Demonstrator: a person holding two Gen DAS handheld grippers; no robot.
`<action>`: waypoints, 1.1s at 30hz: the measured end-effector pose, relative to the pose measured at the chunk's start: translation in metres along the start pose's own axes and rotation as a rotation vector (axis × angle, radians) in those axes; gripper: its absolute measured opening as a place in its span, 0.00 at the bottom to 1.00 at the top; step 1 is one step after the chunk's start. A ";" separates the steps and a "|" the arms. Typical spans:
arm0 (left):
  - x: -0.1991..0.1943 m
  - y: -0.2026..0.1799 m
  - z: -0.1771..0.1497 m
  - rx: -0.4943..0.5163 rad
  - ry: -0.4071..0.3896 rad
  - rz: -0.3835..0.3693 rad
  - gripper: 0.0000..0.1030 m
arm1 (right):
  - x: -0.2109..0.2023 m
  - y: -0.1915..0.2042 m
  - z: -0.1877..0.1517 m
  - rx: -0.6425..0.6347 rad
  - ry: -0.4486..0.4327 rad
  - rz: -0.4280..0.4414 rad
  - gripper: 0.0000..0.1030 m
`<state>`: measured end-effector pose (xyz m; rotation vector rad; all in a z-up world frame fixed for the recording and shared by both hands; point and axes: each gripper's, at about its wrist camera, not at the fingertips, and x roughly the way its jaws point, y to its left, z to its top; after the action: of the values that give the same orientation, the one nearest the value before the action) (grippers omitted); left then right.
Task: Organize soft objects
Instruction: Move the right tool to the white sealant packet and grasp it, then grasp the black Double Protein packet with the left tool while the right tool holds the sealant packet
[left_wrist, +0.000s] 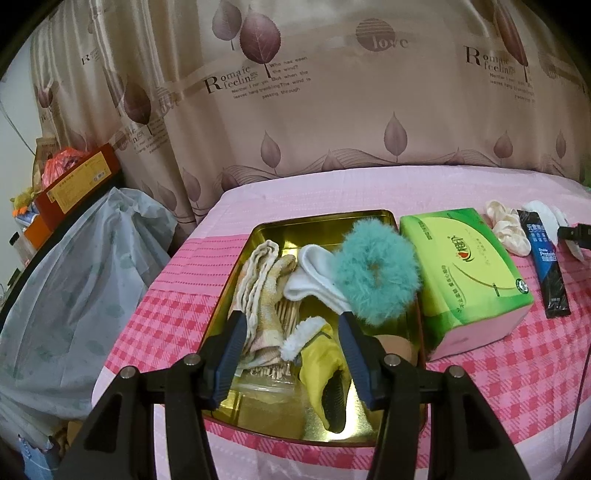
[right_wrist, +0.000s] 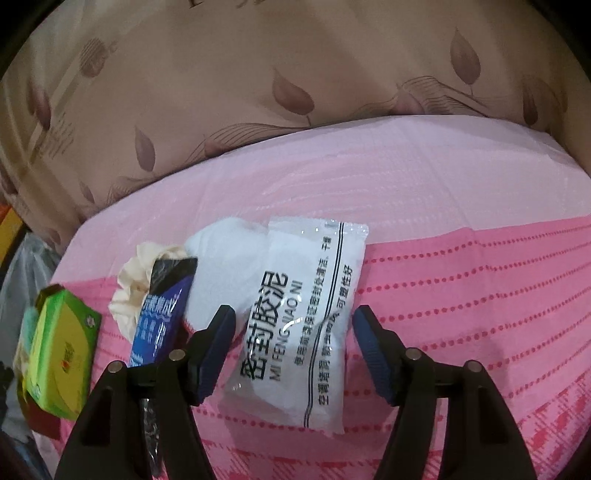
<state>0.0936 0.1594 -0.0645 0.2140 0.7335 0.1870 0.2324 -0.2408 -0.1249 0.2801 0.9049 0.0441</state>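
Hovering over shallow gold metal tin on desk with pink checked cloth: left gripper, jaws spread wide, holding nothing. Fluffy teal scrunchie propped on tin's right rim, touching right finger tip or just in front of it, hard to call from this angle. Inside tin: beige knit glove at left, white sock in middle partly under scrunchie, yellow rubber glove with white fleece cuff at front between the fingers. Just right of tin, touching or nearly so: green tissue pack. Further right: cream satin scrunchie, then black-and-blue sachet.

Positioned above white plastic pouch with black Chinese print lying flat on the cloth: right gripper, jaws also wide open, gripping nothing, pouch between the fingers in frame. White soft bundle behind pouch's far left corner, partly under it. Same sachet left of left finger, overlapping cream scrunchie. Tissue pack at far left edge. Beige leaf-print curtain behind desk.
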 end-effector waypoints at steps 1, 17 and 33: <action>0.000 0.000 0.000 0.001 0.000 0.001 0.51 | 0.001 0.000 0.001 0.006 -0.003 -0.001 0.62; -0.033 -0.039 0.023 0.059 -0.043 -0.117 0.52 | -0.009 0.002 -0.018 -0.051 -0.020 -0.071 0.46; -0.025 -0.190 0.055 0.154 0.105 -0.514 0.58 | -0.045 -0.006 -0.063 -0.176 0.006 -0.190 0.46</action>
<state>0.1311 -0.0366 -0.0580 0.1565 0.8850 -0.3506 0.1554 -0.2401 -0.1288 0.0300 0.9236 -0.0511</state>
